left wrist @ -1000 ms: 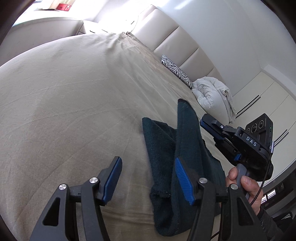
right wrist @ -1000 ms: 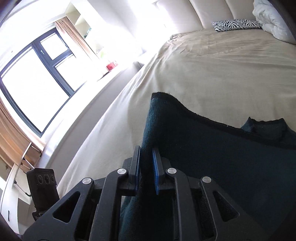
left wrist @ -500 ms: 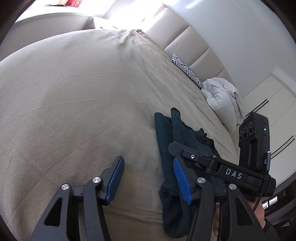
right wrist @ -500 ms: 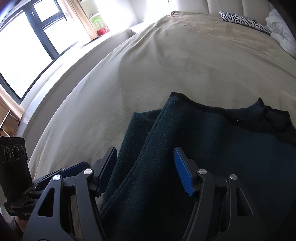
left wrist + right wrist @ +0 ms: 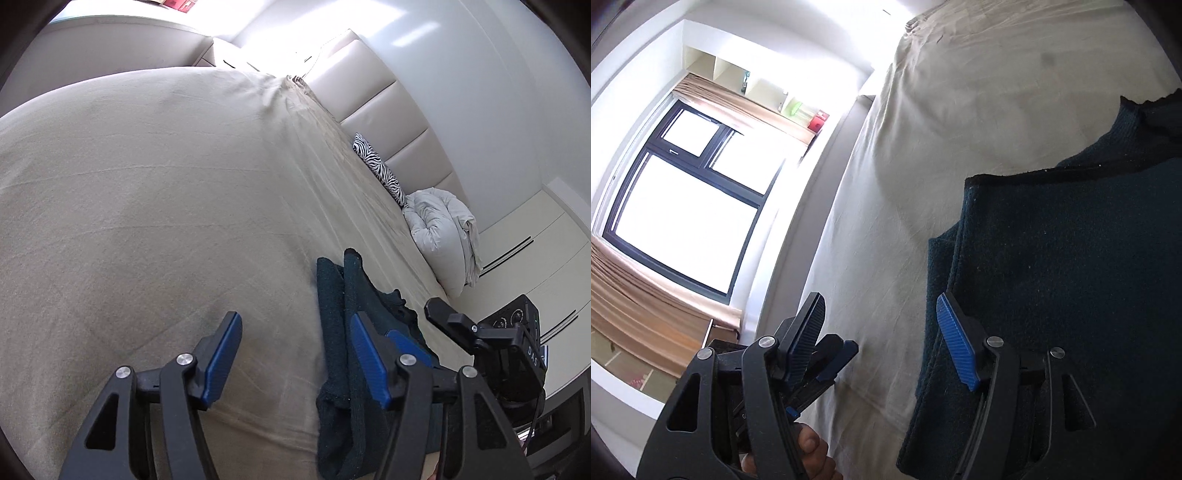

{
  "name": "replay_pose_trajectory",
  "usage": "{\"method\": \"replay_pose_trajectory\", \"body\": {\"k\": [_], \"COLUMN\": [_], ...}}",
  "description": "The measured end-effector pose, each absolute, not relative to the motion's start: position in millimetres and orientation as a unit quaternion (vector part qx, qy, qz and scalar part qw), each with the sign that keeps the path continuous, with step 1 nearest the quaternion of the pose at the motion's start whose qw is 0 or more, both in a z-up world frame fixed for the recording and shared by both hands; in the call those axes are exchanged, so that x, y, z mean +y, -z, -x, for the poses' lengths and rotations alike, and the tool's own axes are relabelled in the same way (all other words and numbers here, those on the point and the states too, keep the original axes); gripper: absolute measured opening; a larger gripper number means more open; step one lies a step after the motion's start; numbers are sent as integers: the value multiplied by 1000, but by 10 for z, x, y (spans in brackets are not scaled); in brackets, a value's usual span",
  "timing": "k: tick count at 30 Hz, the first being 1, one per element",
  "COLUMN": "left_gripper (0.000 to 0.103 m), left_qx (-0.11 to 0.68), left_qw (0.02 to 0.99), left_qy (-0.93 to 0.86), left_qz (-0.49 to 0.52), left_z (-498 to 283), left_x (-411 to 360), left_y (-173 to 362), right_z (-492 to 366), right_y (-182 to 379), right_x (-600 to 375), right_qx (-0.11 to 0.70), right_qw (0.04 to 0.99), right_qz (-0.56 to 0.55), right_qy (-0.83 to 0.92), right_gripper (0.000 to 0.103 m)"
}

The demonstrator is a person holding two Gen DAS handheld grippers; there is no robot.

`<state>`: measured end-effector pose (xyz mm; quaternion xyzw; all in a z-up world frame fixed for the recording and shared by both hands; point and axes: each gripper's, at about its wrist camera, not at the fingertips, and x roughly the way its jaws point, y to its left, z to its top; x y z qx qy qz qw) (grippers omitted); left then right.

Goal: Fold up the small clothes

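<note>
Left wrist view. The left gripper (image 5: 295, 354) occupies the lower centre of the frame. Its jaws stand spread and are opening; only bare bed sheet (image 5: 147, 221) lies between the blue pads (image 5: 221, 358). The right-hand pad sits against the near edge of the dark green garment (image 5: 336, 332) without pinching it. The garment lies folded in layers on the sheet at lower centre-right, running from the bottom edge up toward mid-frame. The right gripper (image 5: 417, 332) enters from the lower right, over the garment; one black finger tip points toward upper left, a blue pad of the other finger shows just behind the left gripper's finger, and its camera housing sits at the right edge. A zebra-print pillow (image 5: 380, 170) and a crumpled white duvet (image 5: 439, 236) lie at the right of the frame, against the padded headboard (image 5: 388, 122).

Right wrist view. The right gripper (image 5: 882, 339) fills the lower centre. Its jaws stand apart with nothing clamped: the left pad hangs over the sheet (image 5: 960, 110), the right pad (image 5: 956, 339) over the garment's edge. The dark green garment (image 5: 1071, 277) covers the right half of the frame, lying flat on the sheet with stacked folded edges visible at lower centre. The left gripper (image 5: 831, 358) appears at lower left, behind the right gripper's left finger; the person's hand (image 5: 809, 454) holds its grip at the bottom edge. A dark-framed window (image 5: 687, 206) with tan curtains fills the left of the frame.
</note>
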<state>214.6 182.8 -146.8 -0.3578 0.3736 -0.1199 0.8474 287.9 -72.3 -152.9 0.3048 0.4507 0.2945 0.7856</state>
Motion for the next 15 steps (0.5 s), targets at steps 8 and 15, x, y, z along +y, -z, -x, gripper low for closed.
{"method": "replay_pose_trajectory", "body": {"k": [8,15], "left_gripper": [65,72], "left_qx": [382,406], "left_qw": [844,831], "left_qy": [130,174], "left_qz": [354,337], "left_z": [-2172,-2188], "left_x": [1768,1526], "left_y": [1500,1509], "right_z": [-2849,-2823], "right_y": [2036,1821], "right_x": [-603,-1001], "right_qx": [494,447], "right_qw": [725,715], "right_qz": [-371,-428], "right_qy": [-305,-325], "right_gripper": [64,64]}}
